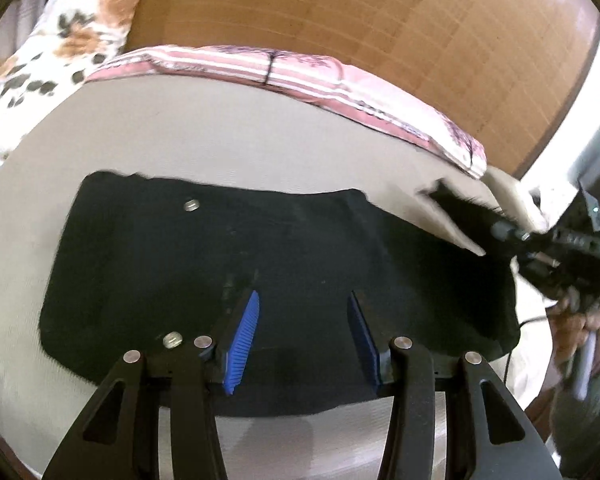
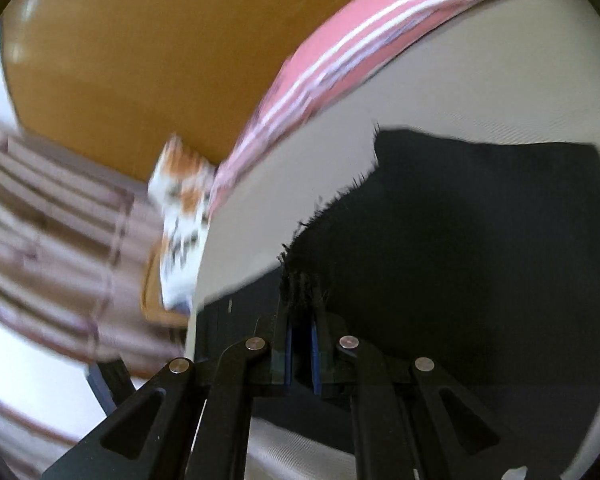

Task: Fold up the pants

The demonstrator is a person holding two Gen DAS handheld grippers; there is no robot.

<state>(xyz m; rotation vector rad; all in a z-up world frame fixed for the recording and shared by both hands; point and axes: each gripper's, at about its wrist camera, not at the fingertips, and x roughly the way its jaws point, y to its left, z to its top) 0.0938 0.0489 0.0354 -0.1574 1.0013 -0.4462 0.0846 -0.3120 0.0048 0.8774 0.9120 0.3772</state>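
Black pants (image 1: pixel 228 264) lie flat on a beige bed sheet (image 1: pixel 188 128), with two metal buttons showing. My left gripper (image 1: pixel 302 304) is open, its blue pads just above the near part of the pants. My right gripper (image 1: pixel 496 228) shows at the right of the left wrist view, shut on a frayed black leg hem and lifting it off the sheet. In the right wrist view the right gripper (image 2: pixel 302 300) is shut on that frayed hem (image 2: pixel 300 280), with the pants (image 2: pixel 480 240) spread beyond it.
A pink striped blanket (image 1: pixel 300 72) lies along the far edge of the bed. A floral pillow (image 1: pixel 60 48) sits at the far left. A wooden headboard (image 1: pixel 340 8) stands behind. The person's hand (image 1: pixel 580 320) is at the right.
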